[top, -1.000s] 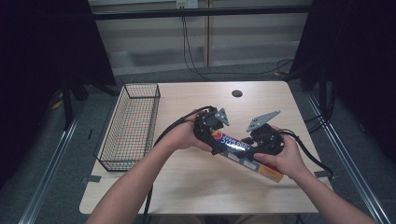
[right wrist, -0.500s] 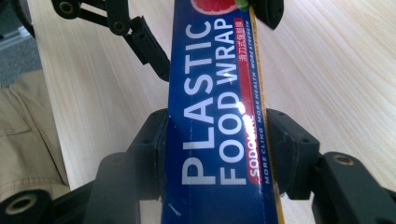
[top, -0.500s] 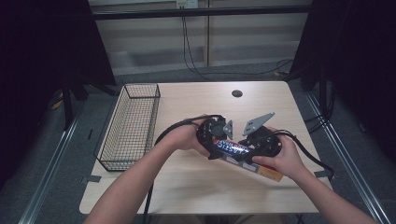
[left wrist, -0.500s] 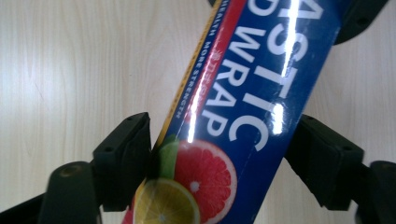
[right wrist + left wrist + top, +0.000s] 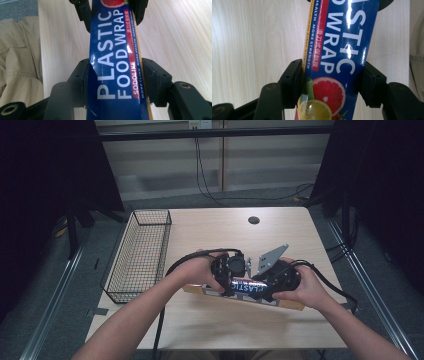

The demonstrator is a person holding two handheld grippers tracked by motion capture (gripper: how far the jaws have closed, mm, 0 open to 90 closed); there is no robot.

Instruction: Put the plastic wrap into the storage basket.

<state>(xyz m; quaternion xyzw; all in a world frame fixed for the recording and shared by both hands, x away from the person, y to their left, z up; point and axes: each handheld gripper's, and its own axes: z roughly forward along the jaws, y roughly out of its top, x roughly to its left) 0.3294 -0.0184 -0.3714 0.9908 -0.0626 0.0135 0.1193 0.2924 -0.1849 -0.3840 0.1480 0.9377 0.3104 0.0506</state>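
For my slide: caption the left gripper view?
Left gripper clamps blue plastic food wrap box above pale wooden table.

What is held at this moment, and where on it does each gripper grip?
The plastic food wrap box is held by both. The left gripper, its jaws just closed, clamps the fruit-picture end; the right gripper clamps the opposite end, across the long sides.

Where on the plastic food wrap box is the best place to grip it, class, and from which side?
Grip the plastic food wrap box across its narrow width near each end, from above. It is long and slim, lying flat on the table; the left claw and right claw clamp it so.
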